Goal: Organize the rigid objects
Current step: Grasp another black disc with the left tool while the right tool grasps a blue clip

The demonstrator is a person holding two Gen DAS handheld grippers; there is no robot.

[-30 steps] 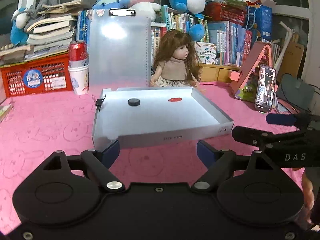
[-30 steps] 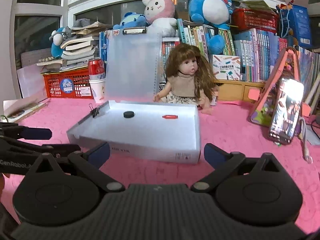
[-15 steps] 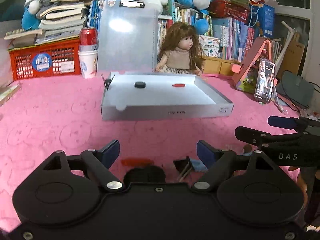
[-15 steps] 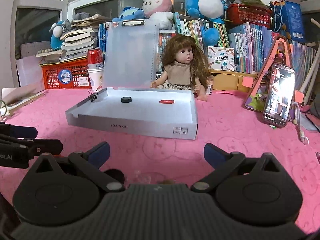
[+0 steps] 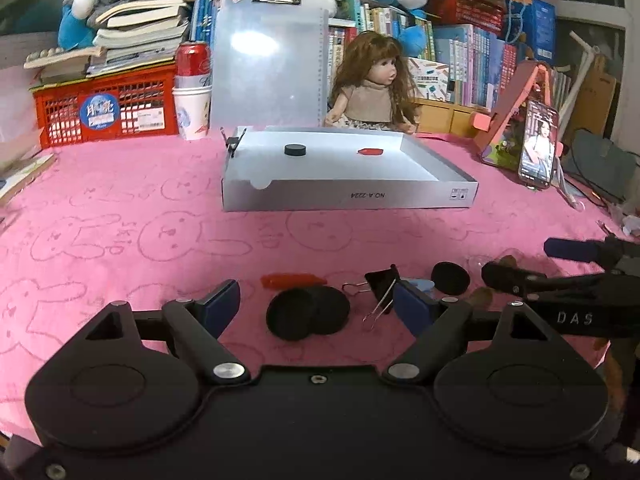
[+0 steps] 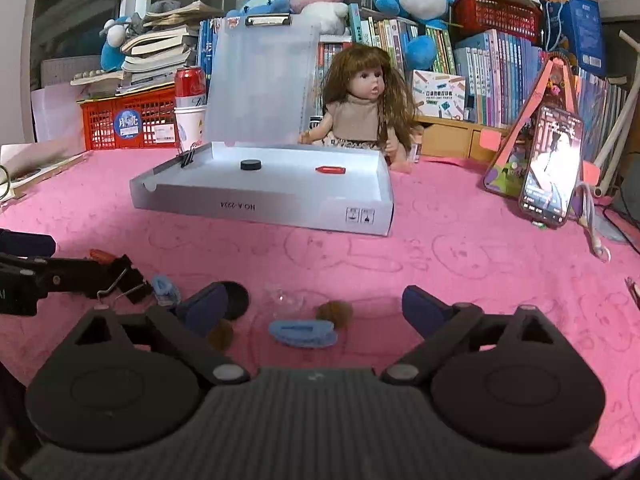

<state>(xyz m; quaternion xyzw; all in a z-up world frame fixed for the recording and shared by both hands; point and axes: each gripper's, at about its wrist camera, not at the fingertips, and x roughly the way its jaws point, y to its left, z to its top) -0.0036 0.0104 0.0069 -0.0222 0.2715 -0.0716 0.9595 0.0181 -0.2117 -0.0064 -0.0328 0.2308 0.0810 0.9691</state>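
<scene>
A grey open box (image 5: 348, 198) (image 6: 260, 204) sits mid-table with a black disc (image 5: 295, 149) (image 6: 251, 165) and a red piece (image 5: 371, 151) (image 6: 331, 169) inside. My left gripper (image 5: 316, 300) is open and empty above two overlapping black discs (image 5: 308, 312), next to a red piece (image 5: 292, 280) and a black binder clip (image 5: 380, 282). Another black disc (image 5: 451, 278) lies to the right. My right gripper (image 6: 312, 304) is open and empty over a blue clip (image 6: 302, 333), a brown lump (image 6: 334, 312) and a clear piece (image 6: 286, 298).
A doll (image 5: 372, 88), a clear clipboard (image 5: 268, 64), a red basket (image 5: 104, 108), a can on cups (image 5: 194, 88) and books stand at the back. A phone on a stand (image 5: 538, 146) is at the right. The table has a pink cloth (image 5: 120, 240).
Both grippers have pulled back from the box and tilted down. The small objects on the near cloth have come into view between the fingers.
</scene>
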